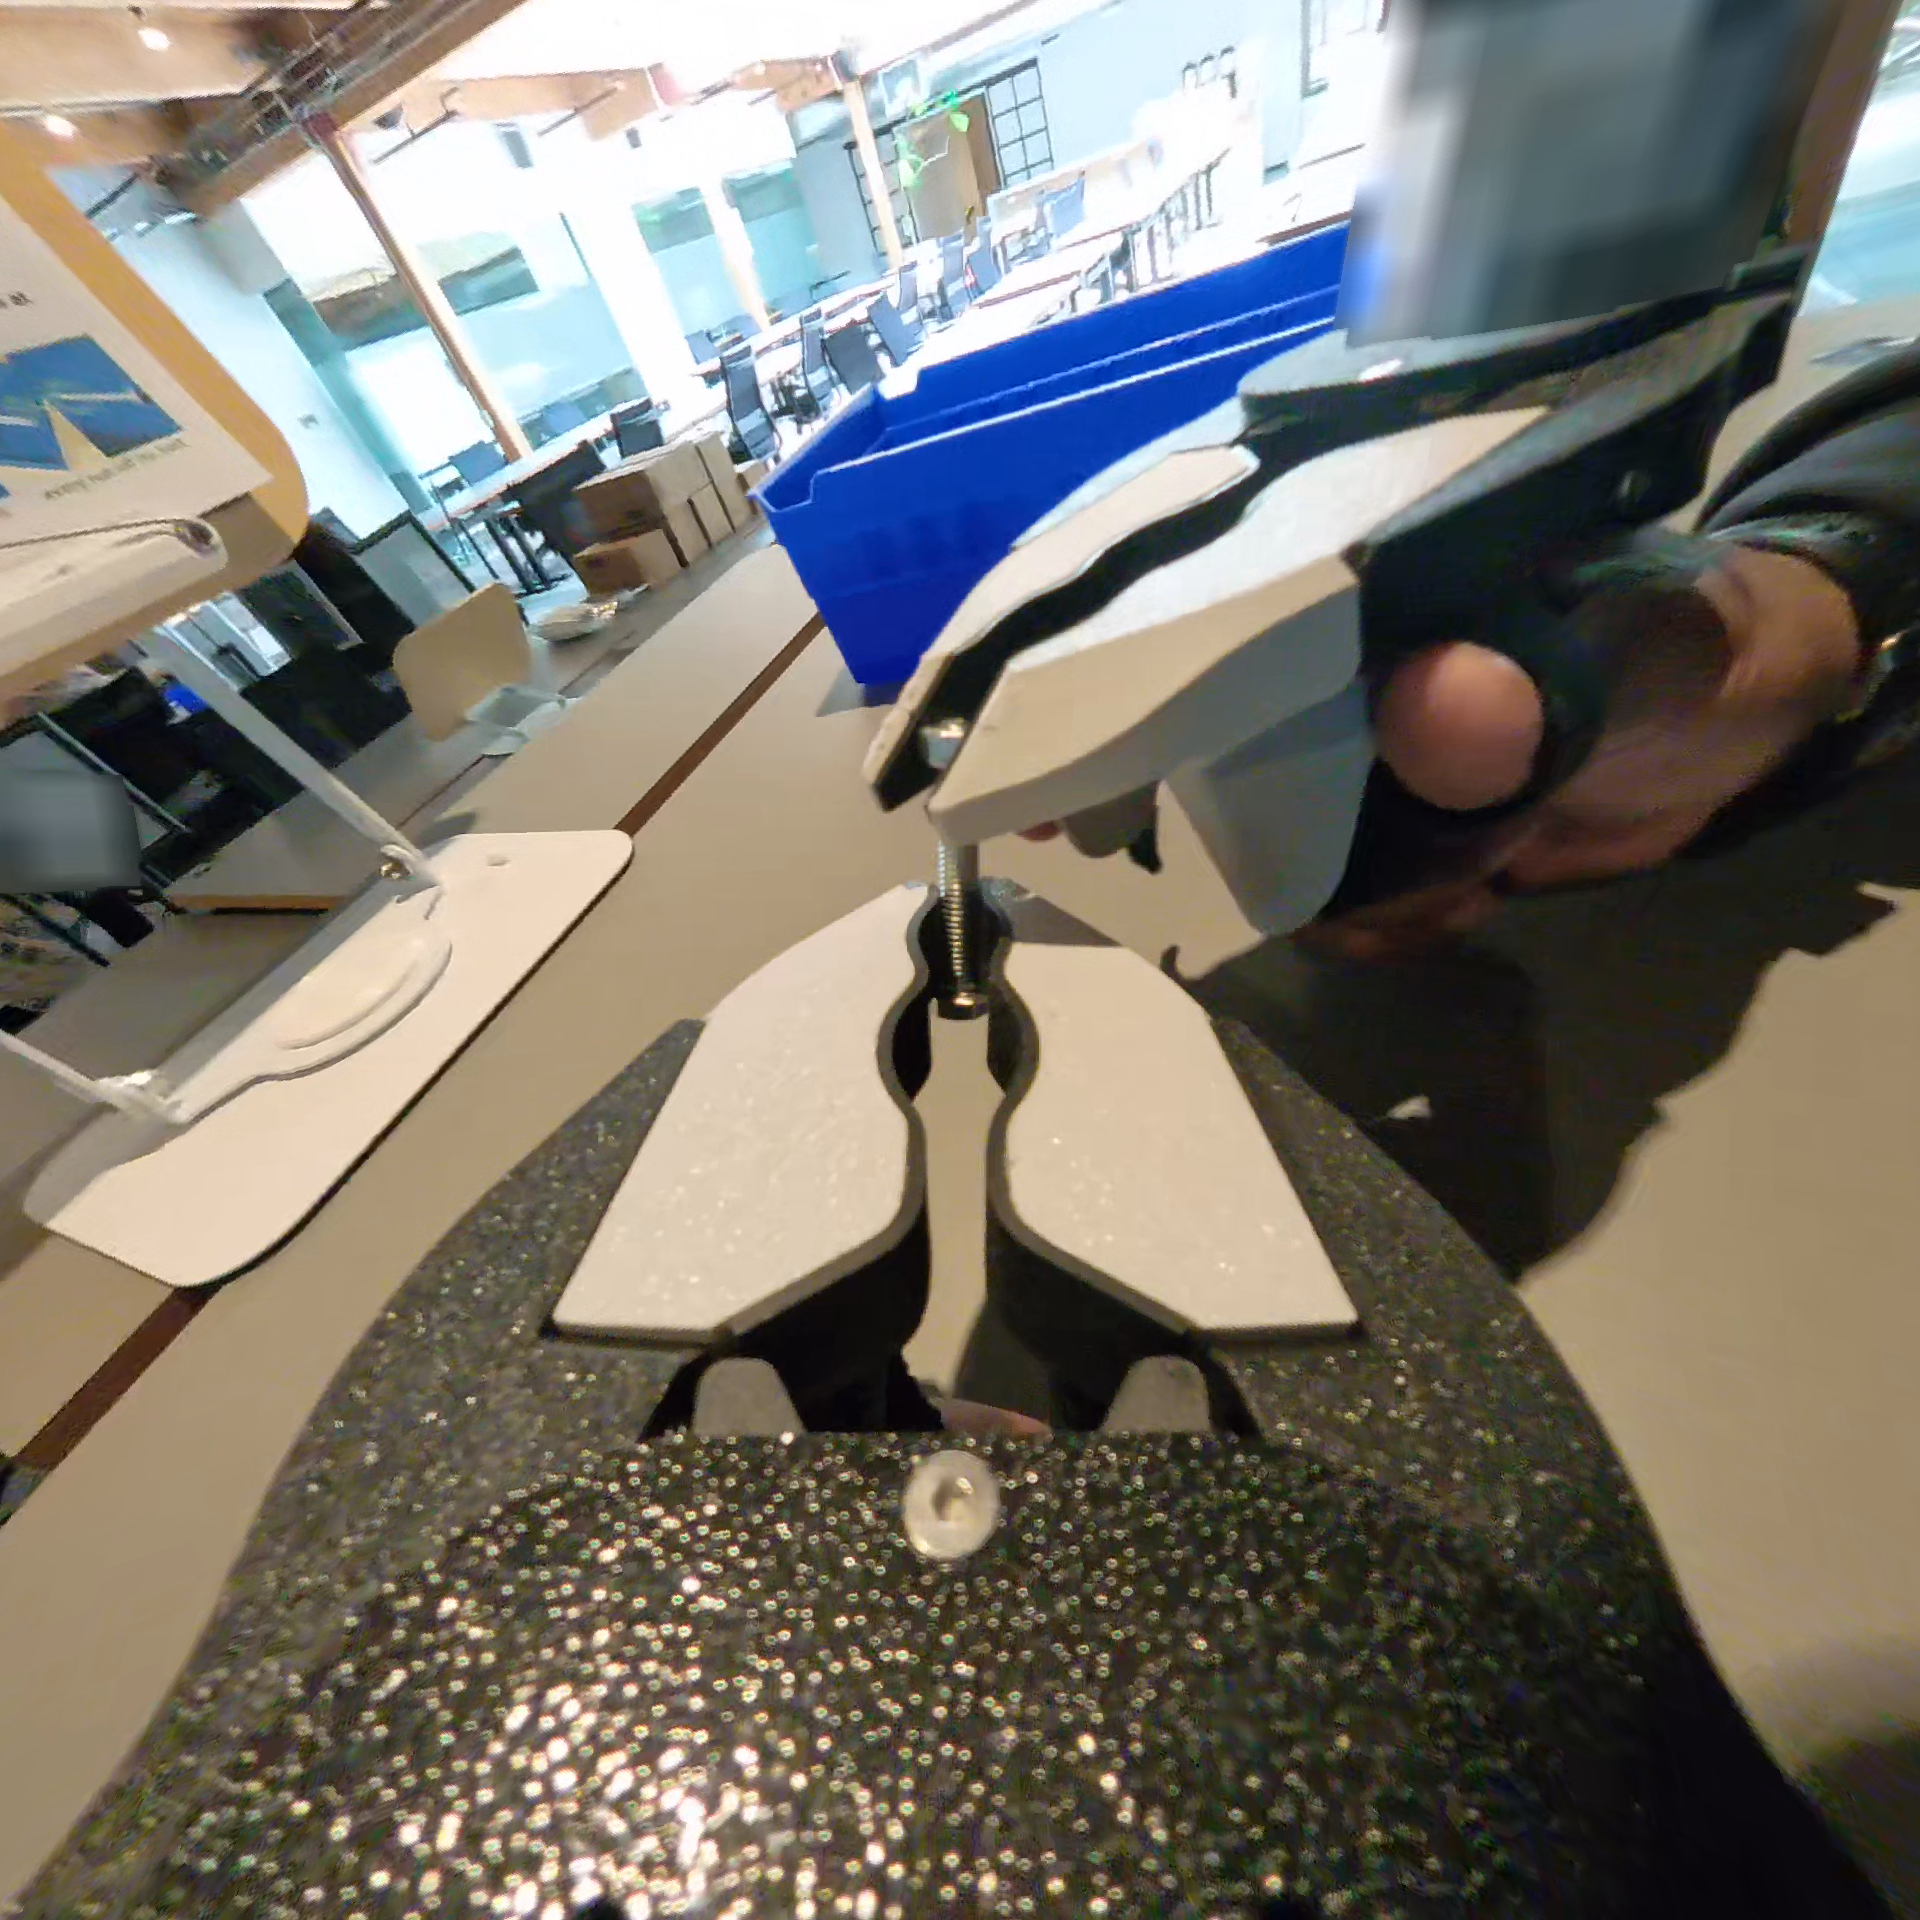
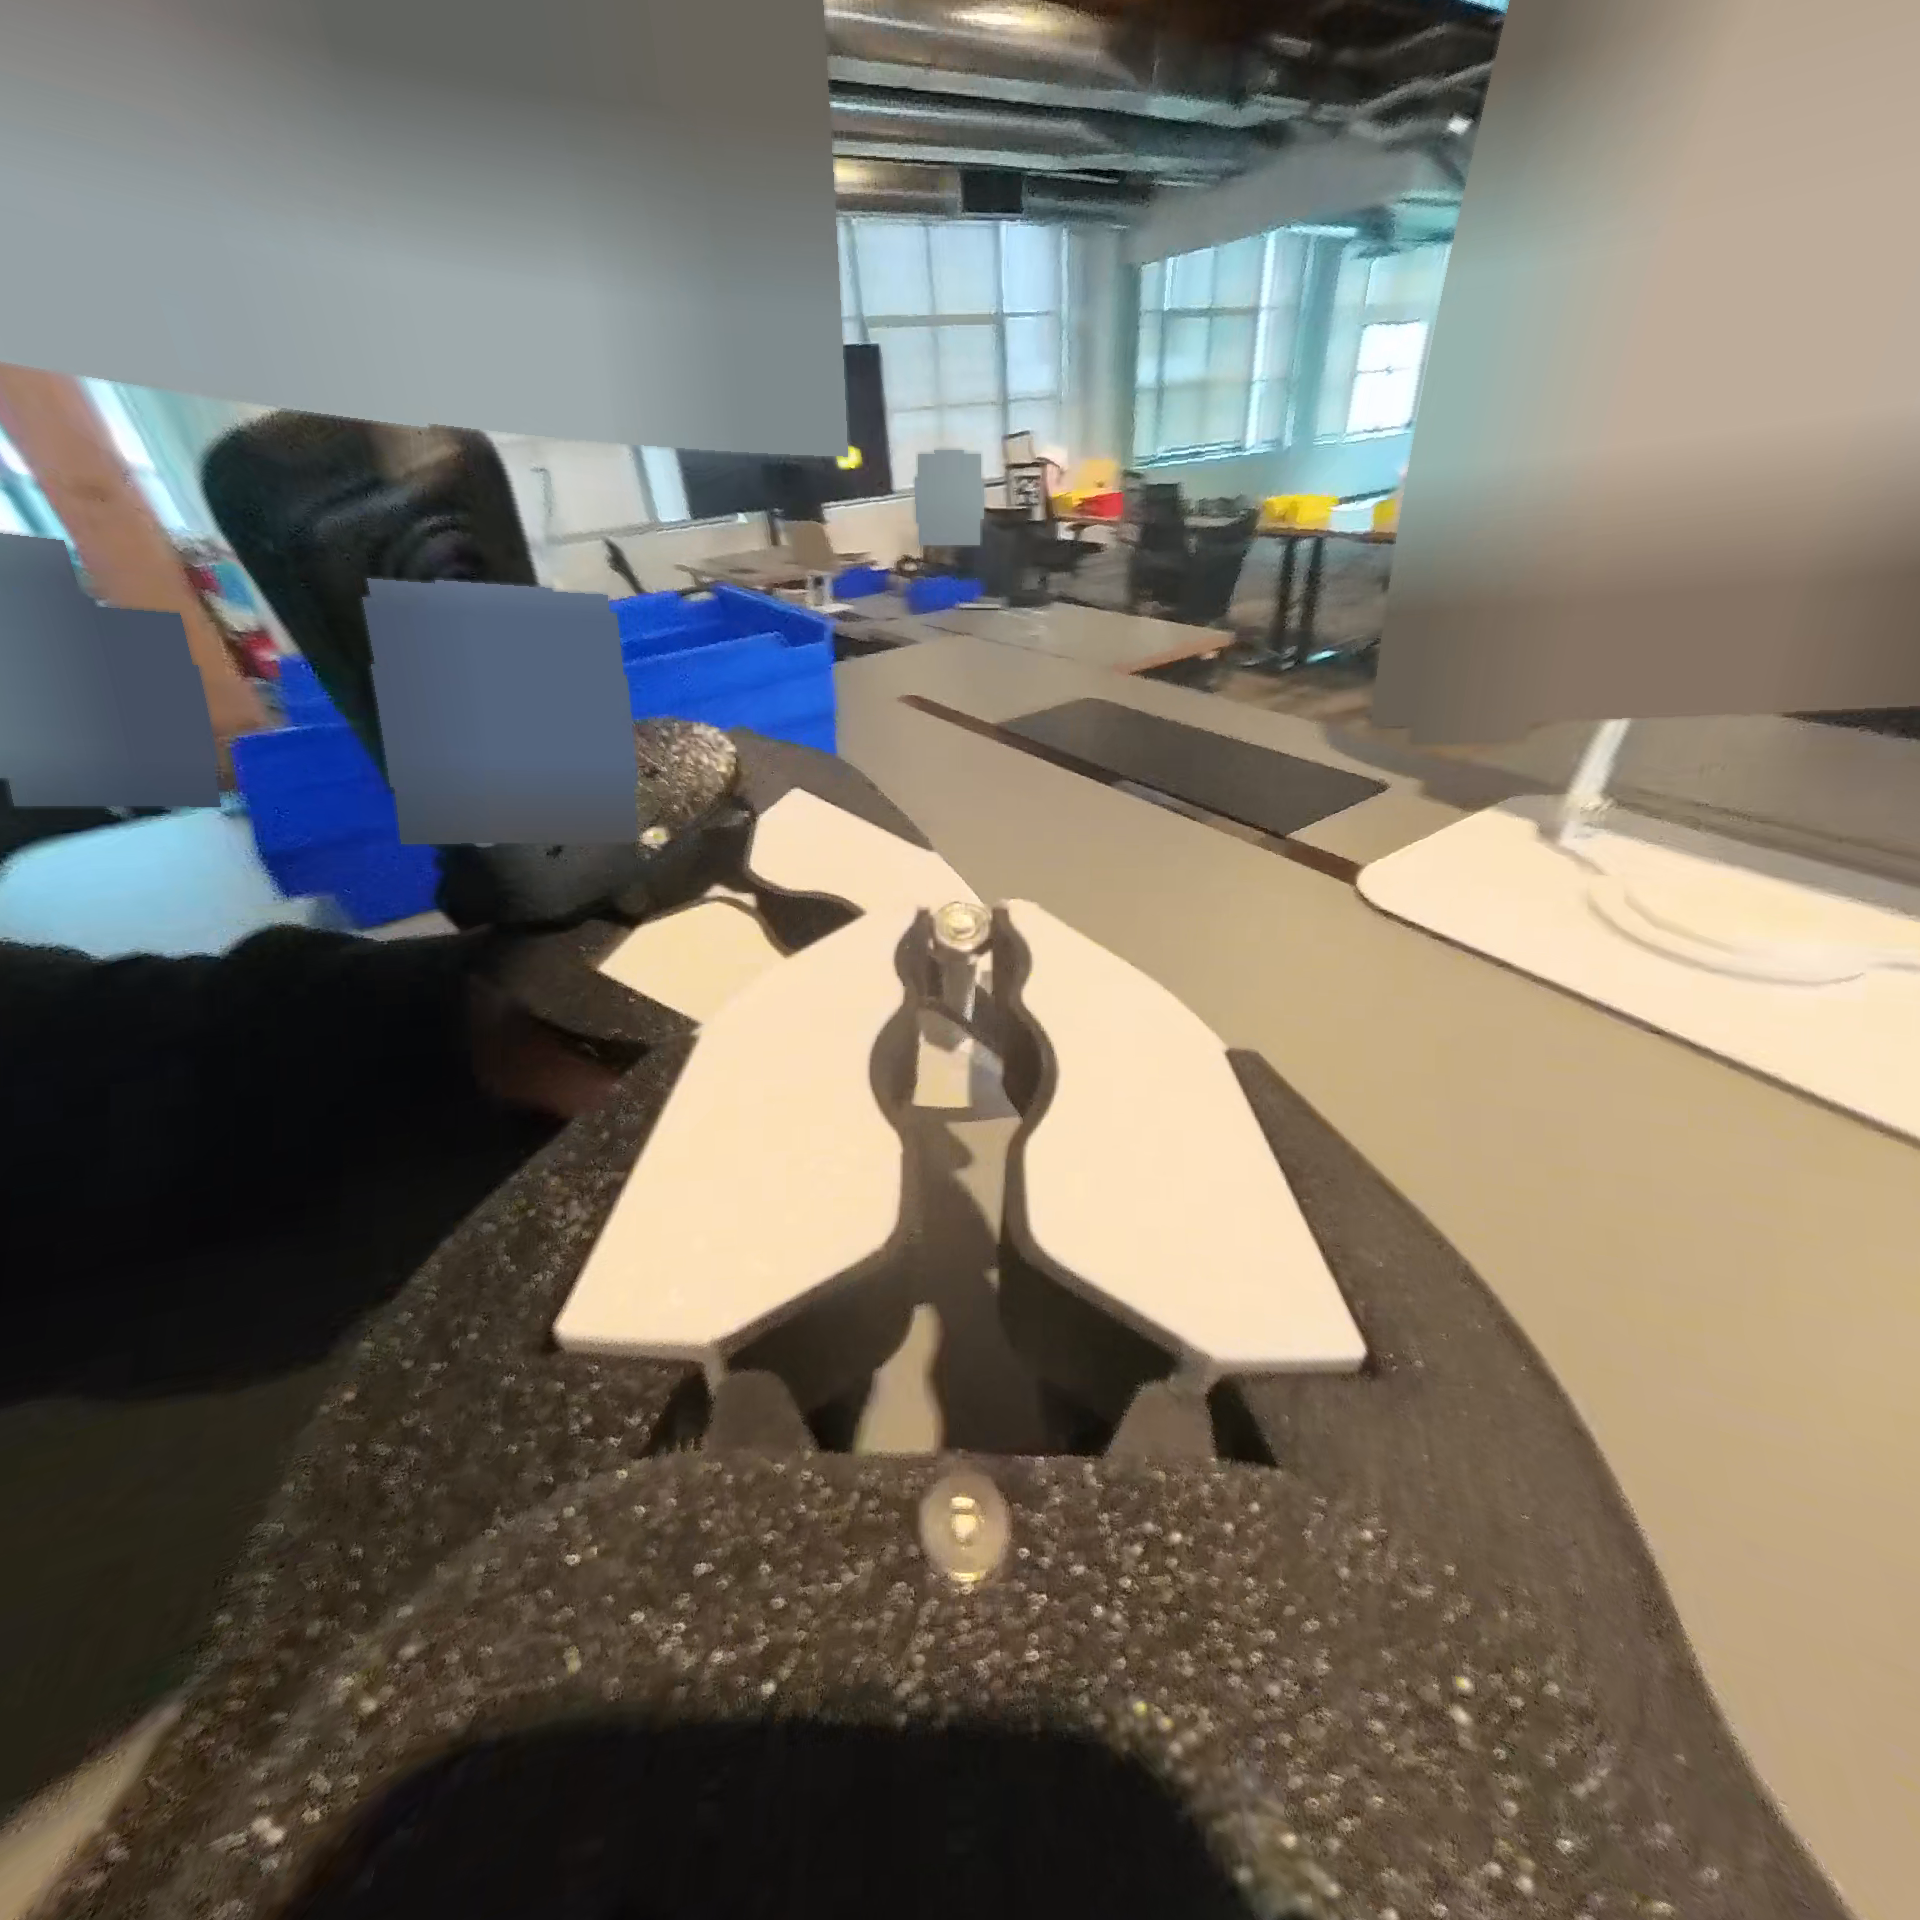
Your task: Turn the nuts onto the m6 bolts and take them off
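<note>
A silver M6 bolt stands upright between my two grippers above the grey table. My left gripper is shut around the bolt's lower end, where a hex nut sits between its white fingers. My right gripper, held by a gloved hand, comes in from the right and is shut on the bolt's top end. In the right wrist view my right gripper clamps the bolt head. The left gripper's fingers lie crosswise underneath it.
Blue bins stand at the table's far side and also show in the right wrist view. A white stand base lies to the left, seen also in the right wrist view. A black mat lies farther off.
</note>
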{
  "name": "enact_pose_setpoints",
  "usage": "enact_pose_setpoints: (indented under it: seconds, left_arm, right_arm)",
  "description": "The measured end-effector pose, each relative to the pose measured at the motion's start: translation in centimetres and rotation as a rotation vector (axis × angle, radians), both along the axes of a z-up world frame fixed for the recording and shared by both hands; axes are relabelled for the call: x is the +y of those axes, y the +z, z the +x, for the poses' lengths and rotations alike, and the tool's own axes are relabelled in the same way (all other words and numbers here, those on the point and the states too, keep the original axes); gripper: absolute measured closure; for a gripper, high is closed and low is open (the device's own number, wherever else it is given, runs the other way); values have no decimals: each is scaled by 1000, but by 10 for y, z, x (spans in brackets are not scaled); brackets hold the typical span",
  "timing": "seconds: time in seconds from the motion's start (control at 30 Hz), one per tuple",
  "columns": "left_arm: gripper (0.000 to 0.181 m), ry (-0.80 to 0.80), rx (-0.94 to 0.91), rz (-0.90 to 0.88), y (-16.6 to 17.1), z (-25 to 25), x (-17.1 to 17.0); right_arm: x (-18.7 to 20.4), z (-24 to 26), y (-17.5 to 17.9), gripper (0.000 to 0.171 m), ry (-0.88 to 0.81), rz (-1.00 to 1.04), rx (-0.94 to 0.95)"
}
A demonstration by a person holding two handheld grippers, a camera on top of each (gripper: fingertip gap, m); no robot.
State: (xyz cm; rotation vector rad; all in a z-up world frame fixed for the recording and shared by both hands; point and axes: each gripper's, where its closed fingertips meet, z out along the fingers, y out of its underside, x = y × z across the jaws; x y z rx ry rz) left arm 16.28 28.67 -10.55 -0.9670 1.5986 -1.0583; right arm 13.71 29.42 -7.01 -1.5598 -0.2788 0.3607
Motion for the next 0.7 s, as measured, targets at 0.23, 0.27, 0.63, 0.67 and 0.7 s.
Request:
enact_pose_setpoints:
  seconds: [0.23,0.27,0.63,0.67,0.7]
  left_arm:
    - [177,-236,31,-174,7,-12,-20]
    - [177,-284,39,-201,8,-16,-25]
    - [177,-429,49,-298,14,-28,-43]
    - [177,-395,36,-295,15,-26,-38]
    - [177,-351,24,-284,15,-22,-33]
  right_arm:
    - [-26,-18,10,134,409,93,-17]
    - [-29,-18,12,135,444,97,8]
    - [-30,-29,12,161,423,95,5]
    - [-26,-27,13,161,380,85,25]
    - [-21,-24,13,161,318,73,41]
